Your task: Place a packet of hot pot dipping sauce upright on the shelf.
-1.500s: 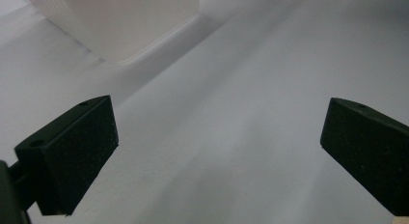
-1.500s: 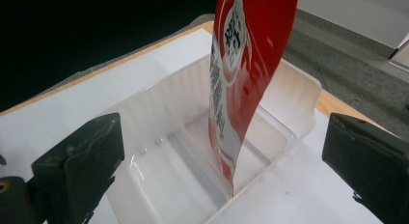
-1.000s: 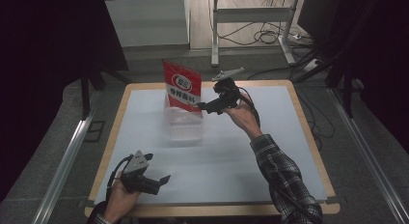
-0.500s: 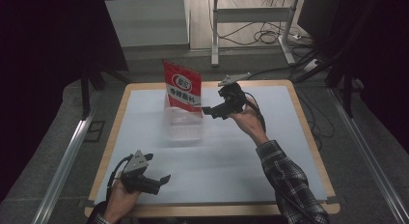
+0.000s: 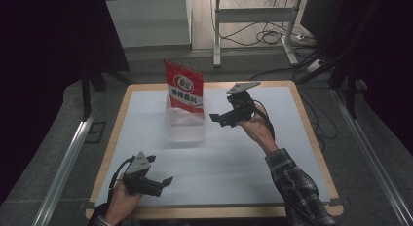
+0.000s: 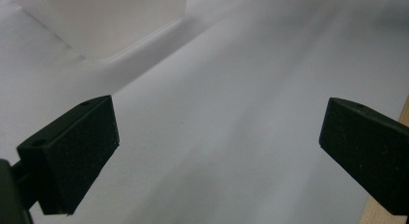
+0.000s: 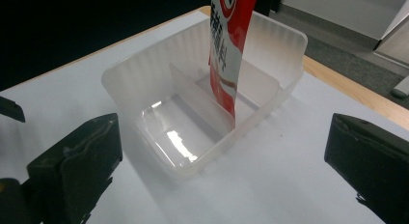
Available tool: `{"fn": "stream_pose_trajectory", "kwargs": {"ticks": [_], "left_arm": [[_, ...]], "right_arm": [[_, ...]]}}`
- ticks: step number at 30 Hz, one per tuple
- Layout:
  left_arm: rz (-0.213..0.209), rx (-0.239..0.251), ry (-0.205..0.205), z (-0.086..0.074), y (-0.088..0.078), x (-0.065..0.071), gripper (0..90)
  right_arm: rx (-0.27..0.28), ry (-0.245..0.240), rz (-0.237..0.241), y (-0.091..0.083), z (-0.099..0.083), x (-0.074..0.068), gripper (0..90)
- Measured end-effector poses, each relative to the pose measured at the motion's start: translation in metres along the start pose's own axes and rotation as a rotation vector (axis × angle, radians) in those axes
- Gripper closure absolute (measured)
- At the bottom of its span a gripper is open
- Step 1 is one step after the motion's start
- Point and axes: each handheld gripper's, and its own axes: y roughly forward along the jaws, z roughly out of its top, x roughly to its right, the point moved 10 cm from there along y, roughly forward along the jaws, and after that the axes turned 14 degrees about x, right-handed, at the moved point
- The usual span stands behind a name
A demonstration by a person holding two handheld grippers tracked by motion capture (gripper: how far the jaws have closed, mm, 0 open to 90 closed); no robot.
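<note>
Nearest the person, the left gripper (image 5: 155, 183) sits low over the front left part of the counter (image 5: 253, 162), its fingers (image 6: 77, 151) spread wide with nothing but the white counter surface between them. In the left gripper view a corner of the clear plastic tray (image 6: 111, 21) shows well beyond those fingers, apart from them.

Farther in, the right gripper (image 5: 217, 119) hangs above the middle of the counter, just to the right of the tray (image 5: 185, 131). Its fingers (image 7: 77, 166) also stand wide apart and grip nothing; in the right gripper view the tray (image 7: 159, 74) lies ahead of them and between their lines, near but not touching.

A thin divider wall (image 7: 200, 101) splits the tray into two compartments. The red snack bag (image 7: 229, 45) stands upright in the far compartment, its lower edge down against the divider. From the high view the bag (image 5: 184, 88) rises well above the tray's back rim, tilted slightly. Nothing lies between the right fingers and the tray.
</note>
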Motion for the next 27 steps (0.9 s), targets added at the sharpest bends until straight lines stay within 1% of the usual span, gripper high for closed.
{"fn": "stream_pose_trajectory", "kwargs": {"ticks": [3,5,8,10,14,19,22,27], "left_arm": [[0.001,-0.003,0.003,0.000,0.000,0.000,0.2],[0.004,-0.006,0.006,-0.001,0.000,0.000,0.2],[0.005,-0.008,0.009,-0.001,0.000,0.000,0.2],[0.005,-0.008,0.010,-0.001,0.000,0.000,0.2],[0.005,-0.012,0.015,-0.002,0.001,0.000,0.1],[0.006,-0.015,0.020,-0.002,0.001,0.000,0.2],[0.006,-0.016,0.023,-0.002,0.001,0.000,0.2],[0.006,-0.018,0.027,-0.002,0.001,0.001,0.2]], "right_arm": [[-0.008,0.008,0.000,-0.003,-0.005,0.000,0.0],[-0.007,0.002,-0.008,-0.005,-0.008,0.001,0.0],[-0.008,0.003,-0.006,-0.008,-0.013,0.000,0.0],[-0.001,0.004,-0.006,-0.009,-0.015,0.000,0.0],[0.016,0.000,-0.023,-0.013,-0.017,0.002,0.0],[0.052,0.024,-0.023,-0.020,-0.020,0.002,0.0],[0.046,0.029,-0.022,-0.023,-0.025,0.002,0.0],[0.047,0.039,-0.030,-0.028,-0.029,0.003,0.0]]}}
